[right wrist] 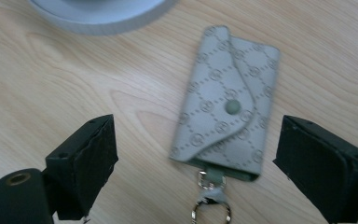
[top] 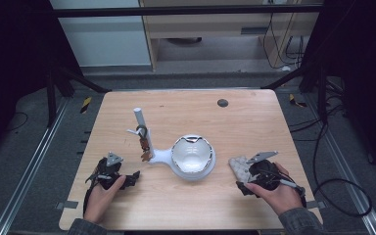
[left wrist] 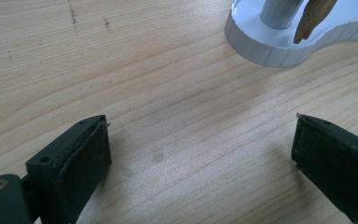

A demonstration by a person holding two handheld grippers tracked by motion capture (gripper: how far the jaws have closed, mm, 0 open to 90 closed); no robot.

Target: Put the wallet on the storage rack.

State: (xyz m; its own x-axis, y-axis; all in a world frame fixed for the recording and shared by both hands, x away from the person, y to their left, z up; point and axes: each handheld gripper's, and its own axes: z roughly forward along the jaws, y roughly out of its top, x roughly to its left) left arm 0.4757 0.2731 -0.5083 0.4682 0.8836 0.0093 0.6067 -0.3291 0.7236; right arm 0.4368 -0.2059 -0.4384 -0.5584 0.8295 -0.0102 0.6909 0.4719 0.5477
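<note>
A white stand [top: 157,155] with an upright post [top: 140,122] and a round dish [top: 192,155] sits mid-table; small items [top: 143,139] hang from the post. A grey patterned key pouch [right wrist: 227,104] with a snap and a metal ring [right wrist: 210,211] lies flat between my right gripper's [right wrist: 196,165] open jaws. The pouch [top: 239,167] sits just left of the right gripper [top: 245,185] in the high view. My left gripper [left wrist: 200,158] is open over bare wood, with the stand's base [left wrist: 279,44] ahead of it; in the high view this gripper [top: 133,177] rests front left.
The wooden table [top: 191,112] has a dark round hole [top: 222,103] near its far edge. Metal frame rails and cables run along the floor on both sides. A wooden tag [left wrist: 313,17] hangs beside the post above the stand's base.
</note>
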